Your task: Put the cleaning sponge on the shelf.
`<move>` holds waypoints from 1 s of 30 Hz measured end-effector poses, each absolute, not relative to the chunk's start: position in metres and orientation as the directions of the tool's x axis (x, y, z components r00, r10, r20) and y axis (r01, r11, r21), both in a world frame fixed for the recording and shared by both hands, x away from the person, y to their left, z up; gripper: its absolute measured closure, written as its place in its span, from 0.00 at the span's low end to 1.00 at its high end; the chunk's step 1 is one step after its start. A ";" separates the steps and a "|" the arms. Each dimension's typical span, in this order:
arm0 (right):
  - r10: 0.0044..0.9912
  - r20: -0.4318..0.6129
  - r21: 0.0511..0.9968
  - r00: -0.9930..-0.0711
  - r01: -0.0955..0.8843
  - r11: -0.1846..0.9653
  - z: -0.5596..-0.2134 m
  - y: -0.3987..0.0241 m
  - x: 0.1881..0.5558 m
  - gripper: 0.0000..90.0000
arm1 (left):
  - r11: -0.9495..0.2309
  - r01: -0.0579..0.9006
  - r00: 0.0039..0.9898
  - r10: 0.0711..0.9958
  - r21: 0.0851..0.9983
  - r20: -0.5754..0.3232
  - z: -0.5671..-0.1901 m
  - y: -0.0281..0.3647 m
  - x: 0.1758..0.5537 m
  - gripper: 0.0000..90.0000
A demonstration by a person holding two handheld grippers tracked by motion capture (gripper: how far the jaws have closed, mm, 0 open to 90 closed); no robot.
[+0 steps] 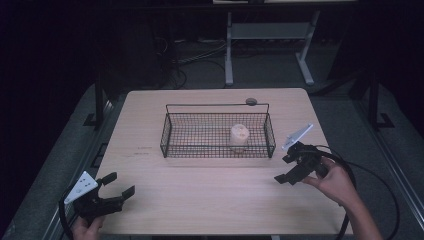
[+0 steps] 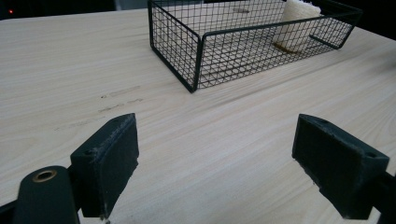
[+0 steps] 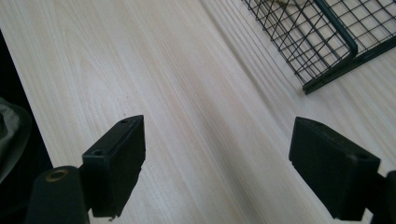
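Black wire basket (image 2: 252,42) ahead of the left gripper (image 2: 215,163) holds a pale roll (image 2: 296,25); both the left and the right gripper (image 3: 215,163) gape wide, holding nothing.

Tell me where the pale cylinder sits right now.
In the high view, the pale cylinder stands upright inside the wire basket, in its right half, mid-table.

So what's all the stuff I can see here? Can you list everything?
light wooden table: one, pale wood, centre of the room
black wire mesh basket: one, black, middle of the table toward the far side
cream cylinder-shaped object: one, cream, inside the basket toward its right end
small round dark disc: one, dark grey, on the table behind the basket
left hand-held gripper: one, black, near left corner, jaws open, holding nothing
right hand-held gripper: one, black, right of the basket, jaws open, holding nothing
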State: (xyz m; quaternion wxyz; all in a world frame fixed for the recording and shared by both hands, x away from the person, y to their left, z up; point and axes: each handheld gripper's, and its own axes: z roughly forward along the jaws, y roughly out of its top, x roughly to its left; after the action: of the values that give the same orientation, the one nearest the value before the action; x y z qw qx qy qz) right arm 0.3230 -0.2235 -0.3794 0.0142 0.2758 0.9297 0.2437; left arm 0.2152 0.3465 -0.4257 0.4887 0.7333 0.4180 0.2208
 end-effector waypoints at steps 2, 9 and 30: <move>0.528 0.117 0.464 -0.841 0.516 0.719 -0.381 -0.226 0.321 0.20 | -0.172 0.397 0.553 0.829 0.902 -0.085 -0.426 0.346 0.215 0.15; 0.534 0.121 0.468 -0.837 0.522 0.713 -0.385 -0.232 0.314 0.20 | -0.175 0.397 0.555 0.828 0.901 -0.084 -0.426 0.346 0.215 0.15; 0.536 0.116 0.471 -0.836 0.521 0.712 -0.393 -0.239 0.297 0.20 | -0.194 0.391 0.550 0.833 0.900 -0.060 -0.426 0.346 0.215 0.15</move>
State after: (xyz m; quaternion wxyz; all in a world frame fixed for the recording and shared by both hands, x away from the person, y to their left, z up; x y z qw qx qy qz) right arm 0.2971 -0.2387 -0.3928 0.0144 0.2856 0.9251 0.2500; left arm 0.2146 0.3462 -0.4259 0.4805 0.7377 0.4150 0.2298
